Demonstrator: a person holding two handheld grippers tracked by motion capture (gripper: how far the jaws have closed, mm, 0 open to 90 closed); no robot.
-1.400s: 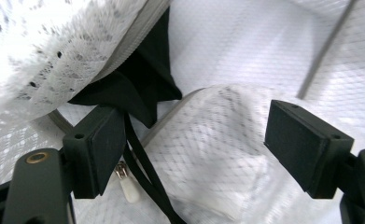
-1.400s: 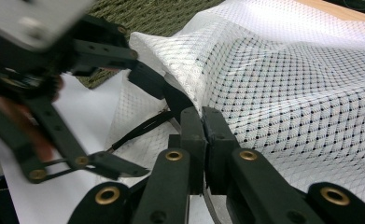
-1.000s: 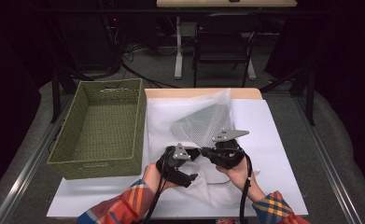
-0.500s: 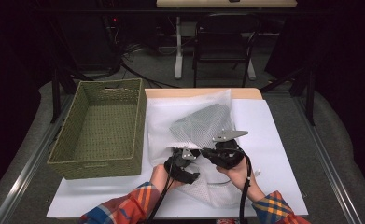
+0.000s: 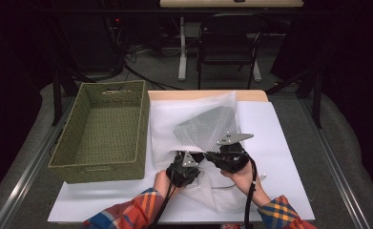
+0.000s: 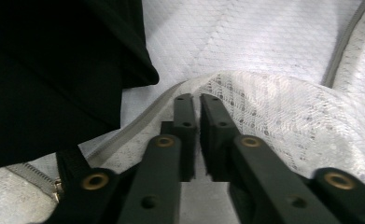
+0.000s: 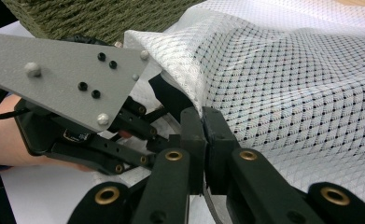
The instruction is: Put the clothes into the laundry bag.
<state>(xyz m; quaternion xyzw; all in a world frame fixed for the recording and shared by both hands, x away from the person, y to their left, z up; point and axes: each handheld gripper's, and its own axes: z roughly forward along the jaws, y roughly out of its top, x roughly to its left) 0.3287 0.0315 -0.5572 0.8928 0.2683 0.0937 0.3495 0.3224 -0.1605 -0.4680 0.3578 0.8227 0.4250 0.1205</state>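
Observation:
A white mesh bag (image 5: 208,126) lies on the white sheet (image 5: 282,143), with a dark garment (image 6: 54,70) showing grey through the mesh. My left gripper (image 5: 195,159) sits at the bag's near edge. Its jaws have just been closing and now stand shut on the bag's hem (image 6: 217,79), close to the zipper (image 6: 54,185). My right gripper (image 5: 208,156) is shut on the bag's mesh edge (image 7: 189,88), just right of the left one. The left gripper's grey plate (image 7: 68,70) is close by in the right gripper view.
A green woven basket (image 5: 103,129) stands empty at the left, touching the sheet's left side. The table's wooden far edge (image 5: 203,94) lies beyond the bag. A chair and table legs stand on the floor farther back.
My left gripper has sunk onto the bag's near edge and its jaws have closed. The right gripper has kept still.

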